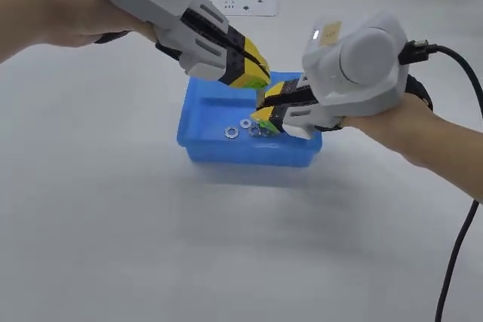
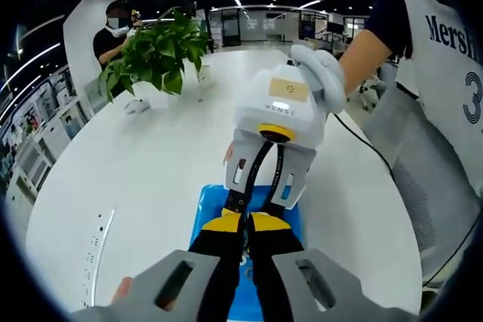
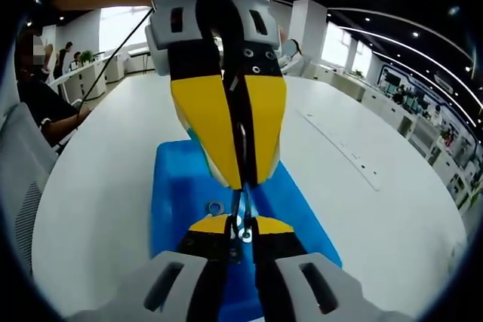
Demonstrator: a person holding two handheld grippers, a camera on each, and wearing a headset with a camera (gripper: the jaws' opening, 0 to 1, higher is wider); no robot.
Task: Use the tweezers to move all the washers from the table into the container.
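The blue container (image 1: 249,152) stands on the white table (image 1: 113,224) with several washers (image 1: 231,133) lying inside it. Both grippers meet tip to tip above its middle. My left gripper (image 1: 255,77) slants down from the upper left, jaws shut on the thin metal tweezers (image 3: 240,205). My right gripper (image 1: 264,118) comes in from the right, its jaws shut around the tweezers' lower end just over the washers. In the right gripper view a washer (image 3: 216,207) rests on the container (image 3: 170,194) floor beside my right gripper (image 3: 241,225), with the left gripper (image 3: 241,182) above. The left gripper (image 2: 245,224) faces the container (image 2: 205,213).
A white power strip (image 1: 245,7) lies on the table behind the container. A black cable (image 1: 453,262) hangs from the right gripper. A potted plant (image 2: 162,50) stands at the table's far end, and a person (image 2: 113,35) is behind it.
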